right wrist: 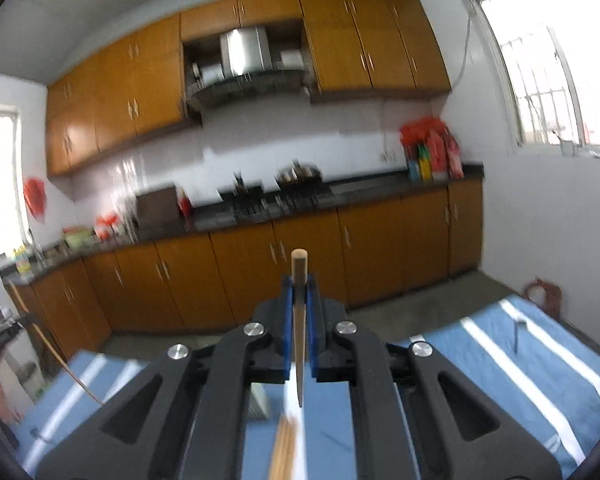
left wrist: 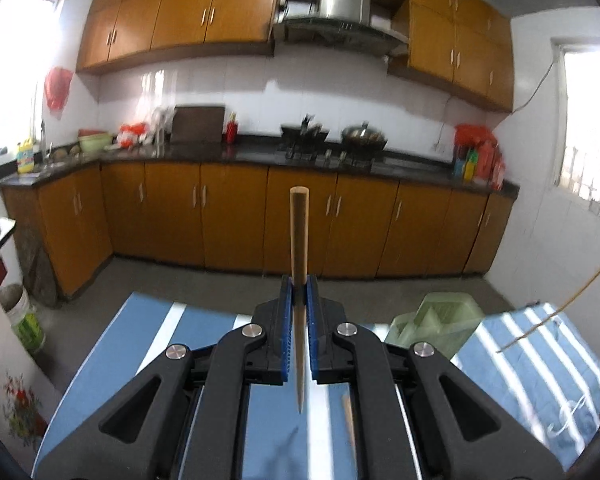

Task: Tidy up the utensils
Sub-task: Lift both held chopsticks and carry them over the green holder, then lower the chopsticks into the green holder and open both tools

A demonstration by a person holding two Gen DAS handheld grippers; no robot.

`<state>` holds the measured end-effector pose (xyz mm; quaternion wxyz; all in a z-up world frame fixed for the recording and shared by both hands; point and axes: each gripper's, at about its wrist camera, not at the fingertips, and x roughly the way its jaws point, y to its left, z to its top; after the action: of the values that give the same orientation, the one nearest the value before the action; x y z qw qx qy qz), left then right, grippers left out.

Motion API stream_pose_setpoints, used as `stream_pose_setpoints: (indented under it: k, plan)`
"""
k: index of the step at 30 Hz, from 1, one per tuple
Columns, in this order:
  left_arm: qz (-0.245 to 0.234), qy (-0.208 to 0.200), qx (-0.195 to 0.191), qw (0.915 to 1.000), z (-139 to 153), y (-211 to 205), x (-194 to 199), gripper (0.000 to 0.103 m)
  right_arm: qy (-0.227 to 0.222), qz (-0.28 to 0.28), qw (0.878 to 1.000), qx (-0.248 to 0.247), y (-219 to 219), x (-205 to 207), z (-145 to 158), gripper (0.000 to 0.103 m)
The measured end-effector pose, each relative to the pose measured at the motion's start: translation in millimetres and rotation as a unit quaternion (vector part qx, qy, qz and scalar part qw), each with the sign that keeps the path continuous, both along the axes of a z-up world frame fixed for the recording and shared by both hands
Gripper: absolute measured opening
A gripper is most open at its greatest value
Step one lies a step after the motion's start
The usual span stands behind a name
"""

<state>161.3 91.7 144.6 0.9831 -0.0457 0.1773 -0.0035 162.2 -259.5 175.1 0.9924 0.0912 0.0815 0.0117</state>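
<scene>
My left gripper (left wrist: 299, 286) is shut on a wooden chopstick (left wrist: 299, 232), which sticks up and forward past the blue pads, its thin tip pointing back at the camera. My right gripper (right wrist: 299, 286) is shut on a second wooden chopstick (right wrist: 299, 268) in the same way. Both are held high above the blue striped tablecloth (left wrist: 172, 328). A loose chopstick (left wrist: 349, 420) lies blurred on the cloth under the left gripper. Several chopsticks (right wrist: 283, 452) lie under the right one. Each view catches the other hand's chopstick as a thin slanted stick (left wrist: 556, 314) (right wrist: 56, 354).
A translucent green container (left wrist: 440, 322) stands on the table to the right in the left wrist view. A dark metal utensil (right wrist: 517, 334) lies on the cloth at the far right. Orange kitchen cabinets (left wrist: 236, 216) and a dark counter with a stove (left wrist: 320, 148) fill the background.
</scene>
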Motion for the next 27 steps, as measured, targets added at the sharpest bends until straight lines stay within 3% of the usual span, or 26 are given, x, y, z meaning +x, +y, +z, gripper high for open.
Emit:
stream_pose_setpoints:
  k: [5,11,17,21,27]
  plan:
    - [-0.022,-0.071,-0.021,0.997,48.1,-26.3,6.4,0.007,-0.053,0.041,0.998,0.004,20.2,5.3,48.8,0.007]
    - [-0.04,-0.113,-0.055,0.9912,53.1,-62.2,25.5,0.007,-0.029,0.072,0.997,-0.008,43.8,37.9,44.3,0.007]
    - [-0.062,-0.071,-0.051,0.9942,6.0,-88.4,56.0,0.007,0.038,0.087,0.996,-0.003,54.5,74.8,3.2,0.007]
    - [-0.073,-0.034,-0.056,0.9952,-19.7,-94.4,68.8,0.007,0.059,0.091,0.994,-0.008,61.1,87.9,-19.1,0.007]
    - [-0.08,-0.006,-0.058,0.9951,-31.5,-94.2,70.6,0.007,0.076,0.088,0.993,-0.011,66.4,97.4,-34.4,0.009]
